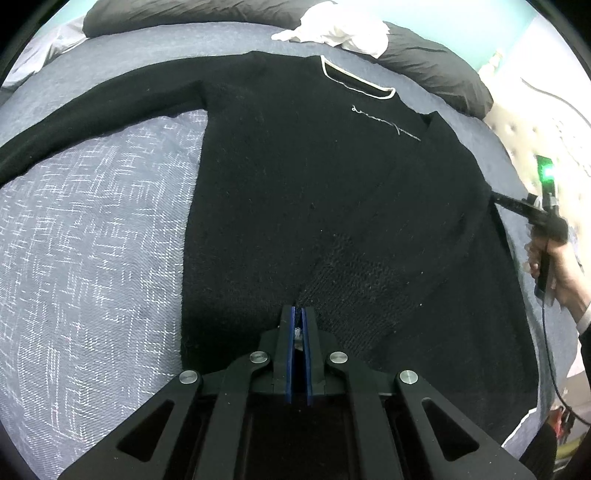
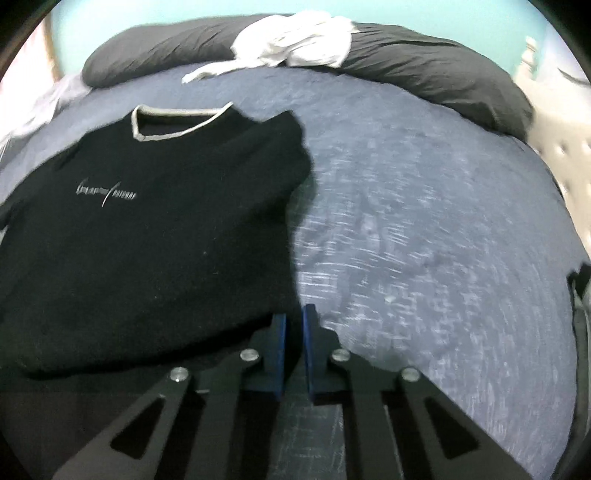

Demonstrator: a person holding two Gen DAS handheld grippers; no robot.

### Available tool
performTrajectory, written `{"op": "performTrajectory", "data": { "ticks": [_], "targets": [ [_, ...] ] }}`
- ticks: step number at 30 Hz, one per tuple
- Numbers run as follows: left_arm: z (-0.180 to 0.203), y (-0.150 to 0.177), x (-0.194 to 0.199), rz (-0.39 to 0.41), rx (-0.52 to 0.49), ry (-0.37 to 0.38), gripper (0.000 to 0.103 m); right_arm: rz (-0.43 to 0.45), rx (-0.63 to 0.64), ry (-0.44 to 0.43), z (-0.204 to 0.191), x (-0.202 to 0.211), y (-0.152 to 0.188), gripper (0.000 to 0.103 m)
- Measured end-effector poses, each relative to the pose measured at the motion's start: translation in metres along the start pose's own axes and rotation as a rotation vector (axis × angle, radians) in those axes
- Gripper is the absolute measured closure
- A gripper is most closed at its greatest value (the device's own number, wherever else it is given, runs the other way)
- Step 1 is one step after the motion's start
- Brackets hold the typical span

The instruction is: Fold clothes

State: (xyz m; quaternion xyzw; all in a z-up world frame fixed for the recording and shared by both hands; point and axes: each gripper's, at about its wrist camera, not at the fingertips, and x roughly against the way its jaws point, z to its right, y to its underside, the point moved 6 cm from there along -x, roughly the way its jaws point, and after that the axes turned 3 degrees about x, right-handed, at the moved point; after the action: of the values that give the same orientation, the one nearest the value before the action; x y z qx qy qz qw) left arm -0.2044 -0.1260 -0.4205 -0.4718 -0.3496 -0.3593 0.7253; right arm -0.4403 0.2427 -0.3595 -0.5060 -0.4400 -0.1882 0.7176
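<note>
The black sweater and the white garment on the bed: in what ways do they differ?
The black sweater lies flat on the grey-blue bedcover; the white garment is crumpled in a heap. The sweater is near the cameras; the white garment rests far back on the dark pillows. Both are clothes on the same bed.

One black sweater (image 1: 295, 184), one white garment (image 1: 340, 29), two dark pillows (image 2: 443, 74), two hand-held grippers (image 1: 298, 314)

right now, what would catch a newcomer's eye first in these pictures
A black sweater with a pale-trimmed neckline lies spread across the grey-blue bed cover, one sleeve stretched out toward the left of the left wrist view. A crumpled white garment sits on the dark pillows at the bed's far end.
</note>
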Motion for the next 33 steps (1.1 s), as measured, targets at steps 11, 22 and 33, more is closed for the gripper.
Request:
{"op": "performTrajectory", "data": {
  "ticks": [11, 22, 33],
  "targets": [
    [-0.004, 0.001, 0.003, -0.004, 0.002, 0.003, 0.099, -0.002, -0.131, -0.027, 0.015, -0.003, 0.01, 0.097],
    [-0.012, 0.002, 0.004, -0.006, 0.036, 0.035, 0.099, -0.042, -0.154, -0.12, 0.028, 0.041, -0.008, 0.094],
    [-0.013, -0.005, 0.004, 0.006, 0.11, 0.069, 0.098, 0.0, -0.173, -0.151, 0.013, 0.009, -0.118, 0.06]
  ]
}}
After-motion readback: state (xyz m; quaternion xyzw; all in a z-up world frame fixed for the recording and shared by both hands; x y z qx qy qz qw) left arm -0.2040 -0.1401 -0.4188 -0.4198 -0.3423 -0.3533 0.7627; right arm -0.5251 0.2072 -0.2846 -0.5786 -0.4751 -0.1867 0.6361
